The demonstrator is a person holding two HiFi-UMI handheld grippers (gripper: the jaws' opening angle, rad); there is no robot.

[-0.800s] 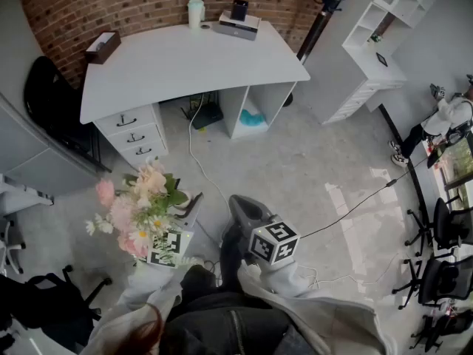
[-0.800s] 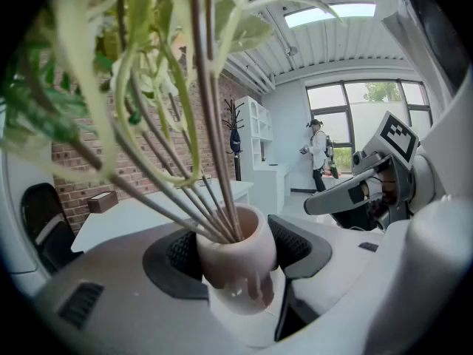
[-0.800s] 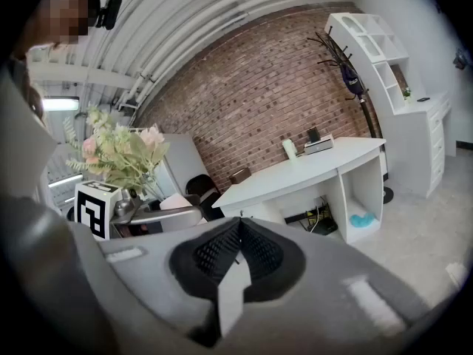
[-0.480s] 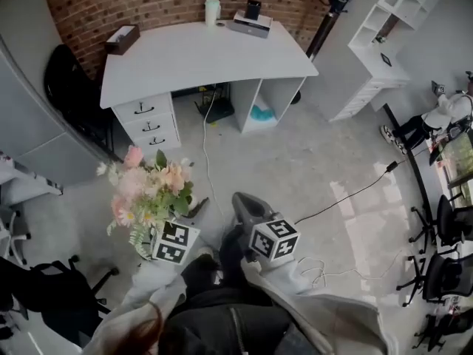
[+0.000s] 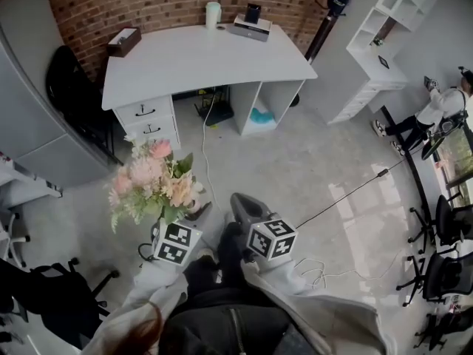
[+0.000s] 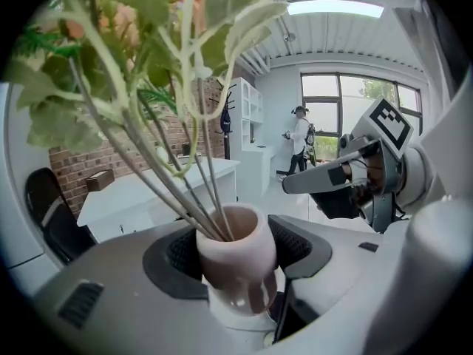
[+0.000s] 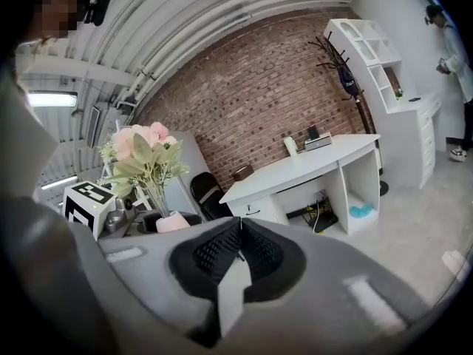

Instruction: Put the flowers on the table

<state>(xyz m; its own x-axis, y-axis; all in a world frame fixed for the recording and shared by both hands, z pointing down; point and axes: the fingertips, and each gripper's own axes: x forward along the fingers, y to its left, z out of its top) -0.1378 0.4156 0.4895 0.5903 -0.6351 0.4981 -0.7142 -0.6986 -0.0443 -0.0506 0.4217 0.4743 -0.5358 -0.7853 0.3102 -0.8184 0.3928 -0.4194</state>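
Pink vase [image 6: 236, 254] of flowers [image 5: 151, 180] clamped in left gripper [image 6: 238, 244] fingers, raised since moment ago, nearer white table [image 5: 199, 58] at 12 o'clock; still well apart. Right gripper [image 7: 238, 254] fingers together, empty.

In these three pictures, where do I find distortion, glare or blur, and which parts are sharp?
Head view: the wide lens bows the edge of the white desk, and a bright patch glares on the floor. Left gripper view: the leaves near the lens are soft, the pink vase is fairly sharp, and the ceiling lamp is overexposed. Right gripper view: the corners are dark and the brick wall curves.
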